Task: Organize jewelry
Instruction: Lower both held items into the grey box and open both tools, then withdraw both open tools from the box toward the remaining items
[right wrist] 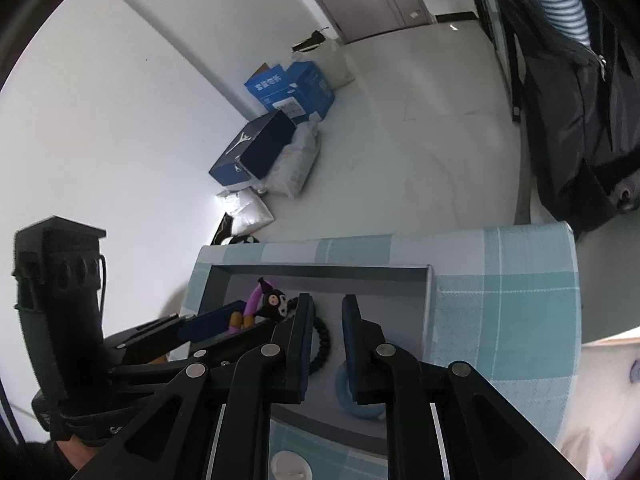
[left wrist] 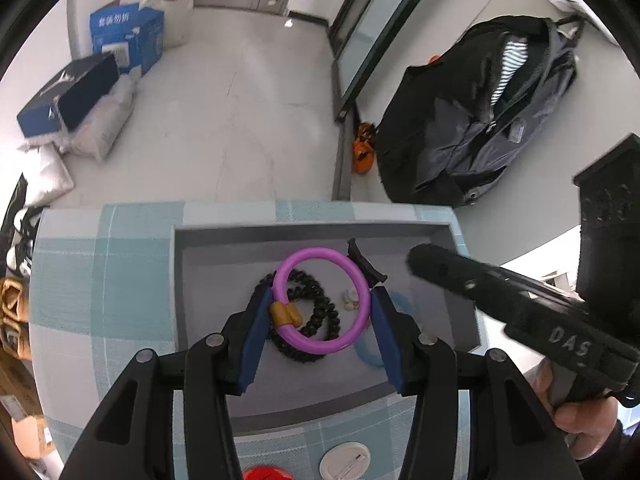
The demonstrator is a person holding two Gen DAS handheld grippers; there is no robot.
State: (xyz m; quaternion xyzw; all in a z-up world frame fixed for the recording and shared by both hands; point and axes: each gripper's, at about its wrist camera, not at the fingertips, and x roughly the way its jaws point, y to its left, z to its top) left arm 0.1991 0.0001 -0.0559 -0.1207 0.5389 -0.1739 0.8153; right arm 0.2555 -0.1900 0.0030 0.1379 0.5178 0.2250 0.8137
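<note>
A grey tray (left wrist: 188,280) lies on a blue checked cloth. My left gripper (left wrist: 318,304) is shut on a purple ring bracelet (left wrist: 308,258) with a gold bead and a black cartoon charm, held over the tray. Under it lie a black coiled hair tie (left wrist: 320,316), a light blue ring (left wrist: 366,354) and small pale beads (left wrist: 350,300). My right gripper (right wrist: 326,312) is open and empty above the tray, its right finger over the light blue ring (right wrist: 344,400). The purple bracelet (right wrist: 252,300) and its charm show at its left.
A white round badge (left wrist: 344,462) and a red object (left wrist: 262,474) lie on the cloth (left wrist: 100,280) near the front edge. Beyond the table stand blue boxes (left wrist: 124,36), white bags and a dark coat (left wrist: 480,120) on the floor.
</note>
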